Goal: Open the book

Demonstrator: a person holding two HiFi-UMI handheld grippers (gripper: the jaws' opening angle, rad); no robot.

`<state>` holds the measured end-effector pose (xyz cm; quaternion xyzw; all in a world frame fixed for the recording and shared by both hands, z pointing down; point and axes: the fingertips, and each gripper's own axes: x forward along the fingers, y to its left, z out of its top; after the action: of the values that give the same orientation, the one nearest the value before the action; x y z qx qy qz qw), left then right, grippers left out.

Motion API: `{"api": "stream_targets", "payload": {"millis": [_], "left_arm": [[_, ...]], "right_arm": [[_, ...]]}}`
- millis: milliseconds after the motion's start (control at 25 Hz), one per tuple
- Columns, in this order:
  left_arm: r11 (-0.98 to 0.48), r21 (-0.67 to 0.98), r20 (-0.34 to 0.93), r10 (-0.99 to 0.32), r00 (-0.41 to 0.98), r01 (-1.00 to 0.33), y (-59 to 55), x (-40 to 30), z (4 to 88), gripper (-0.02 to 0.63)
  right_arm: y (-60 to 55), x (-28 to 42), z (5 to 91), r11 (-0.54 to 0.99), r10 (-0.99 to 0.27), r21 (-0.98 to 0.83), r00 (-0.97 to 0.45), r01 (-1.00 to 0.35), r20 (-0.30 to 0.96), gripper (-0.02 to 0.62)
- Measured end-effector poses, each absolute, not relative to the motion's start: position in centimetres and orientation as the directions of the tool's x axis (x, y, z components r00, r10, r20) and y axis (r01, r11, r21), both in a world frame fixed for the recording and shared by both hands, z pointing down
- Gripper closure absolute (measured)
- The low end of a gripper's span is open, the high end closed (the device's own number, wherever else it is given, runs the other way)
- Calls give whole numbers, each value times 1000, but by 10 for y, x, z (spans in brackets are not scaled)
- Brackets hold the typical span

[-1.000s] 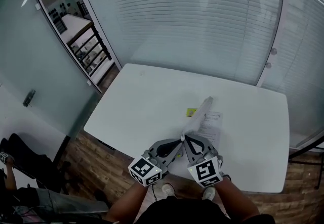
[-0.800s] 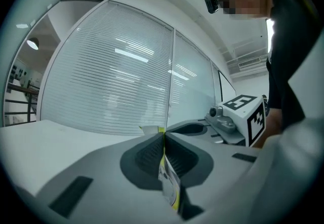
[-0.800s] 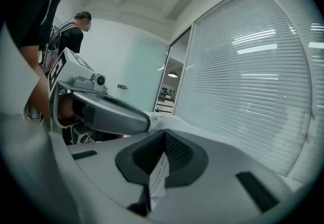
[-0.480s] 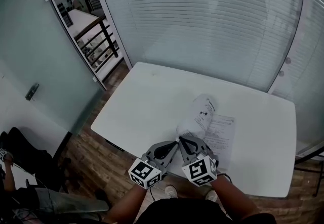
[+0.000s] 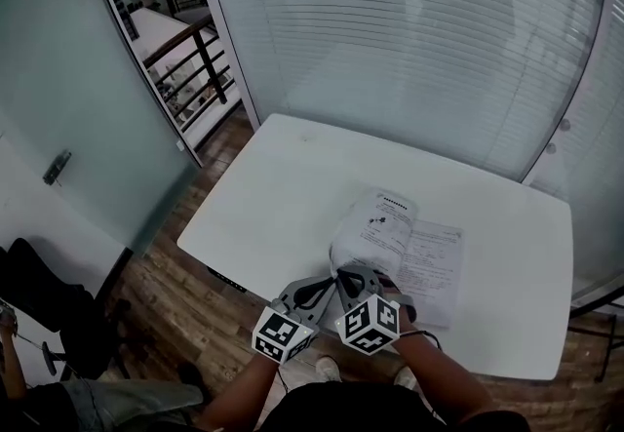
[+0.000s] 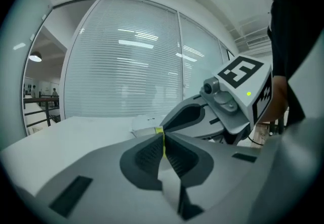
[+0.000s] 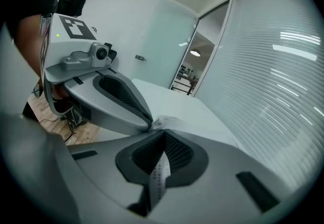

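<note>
The left gripper (image 6: 162, 136) is pressed shut on a thin sheet (image 6: 169, 182) with a yellow-green edge, which is pinched between its ribbed dark pads. The right gripper (image 7: 163, 139) is likewise closed on a white printed leaf (image 7: 158, 172) that runs down between its jaws. The tips of the two grippers are held close together at the near edge of the thin white paper book (image 5: 434, 259).

The book is seen lying open on the white rounded table (image 5: 273, 196), near the front edge and right of the middle. Its right page is laid flat and covered with small black print. A curled page (image 5: 375, 225) is lifted on the left.

Bare tabletop is left beside and behind the book. The far edge is bordered by a striped glass wall (image 5: 409, 50), and wooden floor (image 5: 185, 294) is seen past the left edge.
</note>
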<state>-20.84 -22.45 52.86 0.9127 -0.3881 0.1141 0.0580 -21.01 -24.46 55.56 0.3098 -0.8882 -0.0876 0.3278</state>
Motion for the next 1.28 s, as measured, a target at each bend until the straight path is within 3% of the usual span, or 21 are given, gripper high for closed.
{"api": "stream_targets", "payload": {"millis": [280,480,680,840,1000,1280], "left_arm": [[-686,2,330,-687,648,-728,-223,-221,554,565],[-662,-5,333,-708,623,-749,-221,-234,566,551],[-642,-18,292,-736,610,-766,-218,-250,558,538],[-626,-33,237,-762,603,-779,-223,-257,539,541],[-637,-34,182,-762,622,-770,-229,-244,520,561],[-640,-35,139,-764,630,-768,-233,-209,493,591]], "right_arm": [[-240,-222,584,834,-546,358,-534,-420,646,589],[-239,-225,585,827,-559,389,-528,-405,639,588],[-234,-220,564,803,-586,312,-572,-509,575,588],[-237,-208,534,725,-670,228,-590,-650,450,588],[-241,-180,501,626,-767,162,-564,-763,306,589],[-236,-113,483,508,-850,120,-474,-853,229,589]]}}
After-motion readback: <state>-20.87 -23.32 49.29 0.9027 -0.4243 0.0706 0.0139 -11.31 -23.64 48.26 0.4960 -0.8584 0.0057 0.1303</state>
